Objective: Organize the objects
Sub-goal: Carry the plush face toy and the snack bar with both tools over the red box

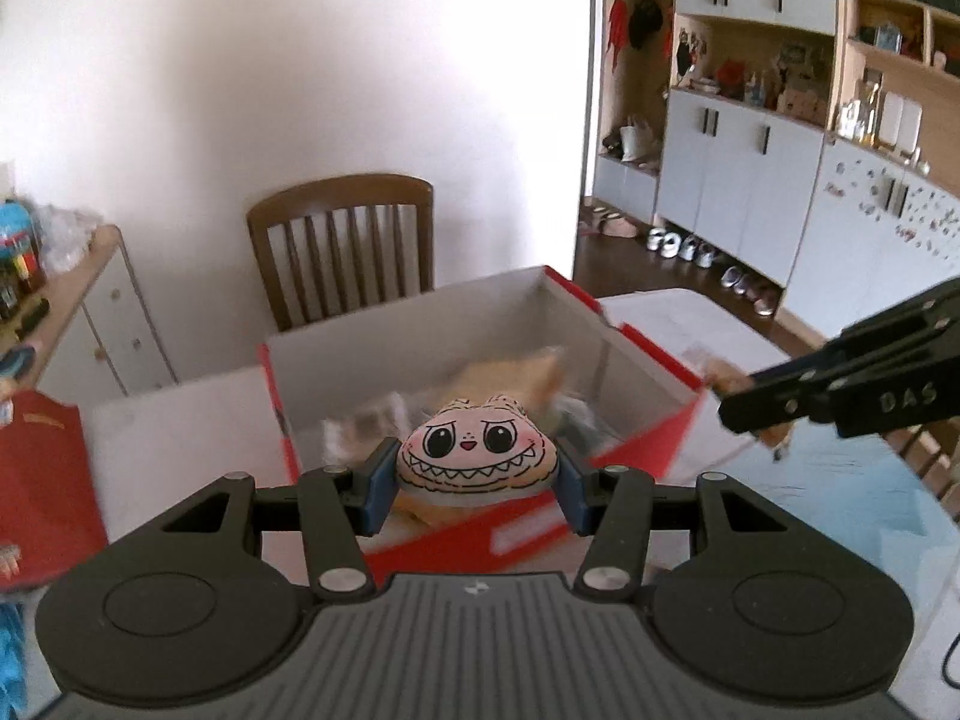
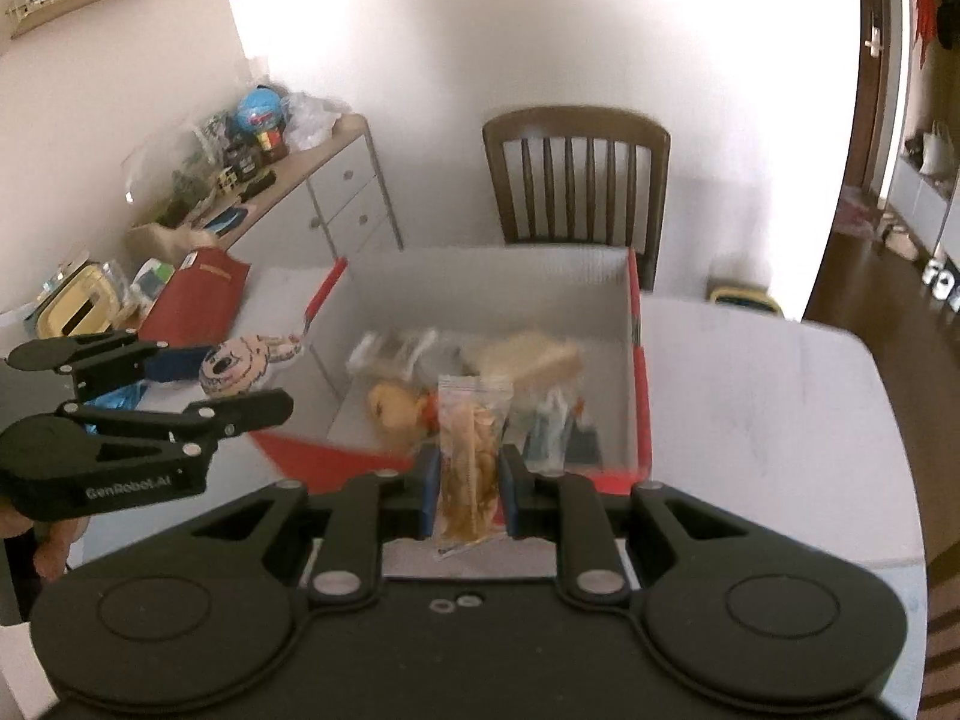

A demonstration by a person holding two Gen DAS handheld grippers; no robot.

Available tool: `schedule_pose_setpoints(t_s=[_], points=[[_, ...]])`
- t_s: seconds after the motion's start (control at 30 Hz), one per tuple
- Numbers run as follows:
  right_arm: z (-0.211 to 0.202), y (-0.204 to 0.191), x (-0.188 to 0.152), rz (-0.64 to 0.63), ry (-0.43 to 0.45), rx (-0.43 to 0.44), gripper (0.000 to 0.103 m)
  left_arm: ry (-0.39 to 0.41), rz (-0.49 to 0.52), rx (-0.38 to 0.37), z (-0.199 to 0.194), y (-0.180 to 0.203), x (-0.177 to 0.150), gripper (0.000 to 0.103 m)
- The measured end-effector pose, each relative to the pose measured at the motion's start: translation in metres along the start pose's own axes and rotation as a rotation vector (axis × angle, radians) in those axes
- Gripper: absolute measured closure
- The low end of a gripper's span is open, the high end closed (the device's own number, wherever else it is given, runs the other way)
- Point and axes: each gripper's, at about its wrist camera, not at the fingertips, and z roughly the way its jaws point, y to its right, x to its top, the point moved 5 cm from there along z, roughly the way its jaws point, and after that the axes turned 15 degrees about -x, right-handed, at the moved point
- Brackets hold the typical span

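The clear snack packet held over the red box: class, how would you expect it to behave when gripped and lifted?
The snack packet likely crinkles and gives, since its thin film sits pinched in the right tool. It looks light for its size, standing upright unsupported. Its dried contents may crack under a hard squeeze. Over the red box, it would probably drop flat, not roll.

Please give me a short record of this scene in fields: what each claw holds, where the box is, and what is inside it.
left claw: shut on plush toy with a toothy face
right claw: shut on clear snack packet
box: red outside, white inside, open, on the white table
box contents: several packets and soft items, blurred
behind table: wooden chair
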Motion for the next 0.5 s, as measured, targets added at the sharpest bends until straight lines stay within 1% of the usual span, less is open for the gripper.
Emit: schedule_pose_setpoints(t_s=[0.1, 0.23, 0.33, 0.5], points=[[0.014, -0.002, 0.013, -0.012, 0.010, -0.026, 0.084, -0.017, -0.001, 0.009, 0.013, -0.014, 0.012, 0.051], [0.039, -0.003, 0.023, -0.012, -0.009, -0.060, 0.084, -0.059, 0.023, 0.017, 0.037, -0.025, 0.020, 0.051], [0.057, -0.005, 0.023, -0.006, -0.032, -0.087, 0.084, -0.104, 0.041, 0.024, 0.058, -0.031, 0.022, 0.051], [0.082, -0.008, 0.013, -0.010, -0.083, -0.107, 0.084, -0.167, 0.033, 0.025, 0.088, -0.039, 0.015, 0.051]])
